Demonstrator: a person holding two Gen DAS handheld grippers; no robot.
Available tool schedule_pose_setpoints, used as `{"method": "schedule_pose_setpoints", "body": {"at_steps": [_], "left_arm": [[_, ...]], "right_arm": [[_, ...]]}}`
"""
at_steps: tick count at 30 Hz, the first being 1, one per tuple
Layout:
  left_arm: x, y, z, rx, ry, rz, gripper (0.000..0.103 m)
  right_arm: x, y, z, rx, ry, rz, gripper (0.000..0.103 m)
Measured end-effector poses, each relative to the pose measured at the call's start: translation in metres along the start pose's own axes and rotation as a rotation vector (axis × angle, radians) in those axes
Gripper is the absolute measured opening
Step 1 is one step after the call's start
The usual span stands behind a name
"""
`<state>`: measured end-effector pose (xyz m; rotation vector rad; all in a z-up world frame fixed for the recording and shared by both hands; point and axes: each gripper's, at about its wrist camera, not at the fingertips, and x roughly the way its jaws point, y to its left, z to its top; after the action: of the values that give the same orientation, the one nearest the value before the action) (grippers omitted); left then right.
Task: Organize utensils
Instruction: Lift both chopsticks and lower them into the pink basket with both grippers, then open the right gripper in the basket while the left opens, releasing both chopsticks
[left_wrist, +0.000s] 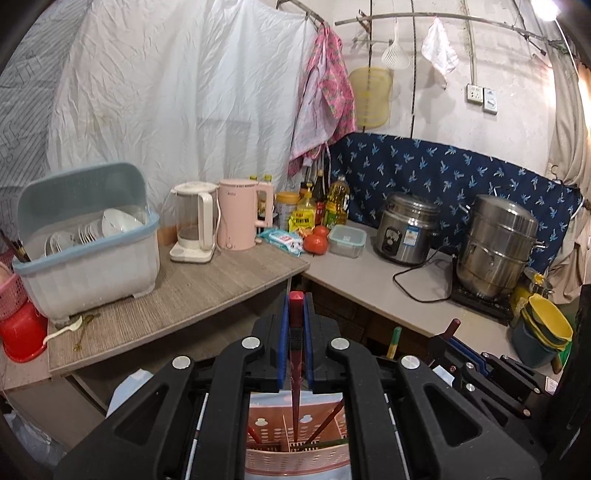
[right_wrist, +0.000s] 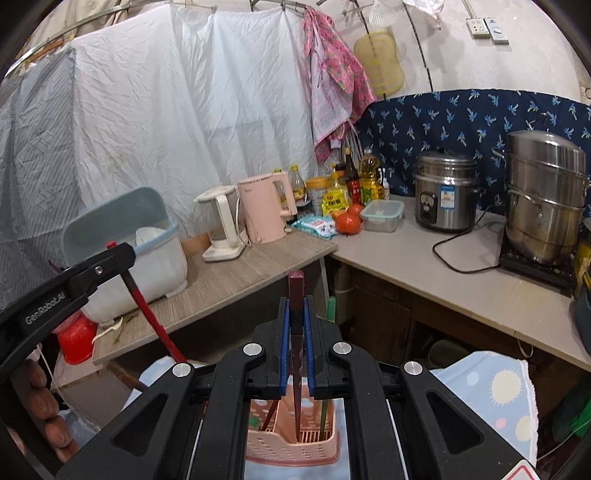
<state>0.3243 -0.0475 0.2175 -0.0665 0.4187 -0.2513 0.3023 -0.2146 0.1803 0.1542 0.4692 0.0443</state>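
My left claw (left_wrist: 294, 325) is clamped on a red chopstick (left_wrist: 295, 373), held upright with its tip down in the pink perforated holder (left_wrist: 295, 458) directly below. My right claw (right_wrist: 296, 325) grips a darker, maroon chopstick (right_wrist: 296, 354) the same way, tip lowered into what looks like the same pink holder (right_wrist: 291, 446), which sits on a light blue patterned cloth (right_wrist: 491, 391).

I judge the sorting is well under way but not finished. The holder already has other sticks leaning in its compartments, a reddish one and a green one among them, and both of mine are only partly in, not yet let go. Which compartment each tip is in I cannot tell.

Left over, as far as I see: a white spoon (left_wrist: 62, 329) lies on the wooden counter (left_wrist: 177, 295) just beside the blue-rimmed dish box (left_wrist: 88, 254). That box holds stacked white bowls and plates, with dark chopsticks standing at its left end.
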Motion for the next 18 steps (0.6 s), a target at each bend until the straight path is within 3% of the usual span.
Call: {"method": "schedule_pose_setpoints", "body": {"at_steps": [7,18], "left_arm": [[0.021,0.011,-0.027,-0.018,0.06,0.018,0.007],[0.027,0.009,-0.049,-0.01,0.103,0.033,0.007]], "right_arm": [[0.012,0.001,-0.029,-0.019,0.054,-0.002,0.007],[0.014,0.002,-0.045,-0.018,0.076,-0.007,0.008]]}}
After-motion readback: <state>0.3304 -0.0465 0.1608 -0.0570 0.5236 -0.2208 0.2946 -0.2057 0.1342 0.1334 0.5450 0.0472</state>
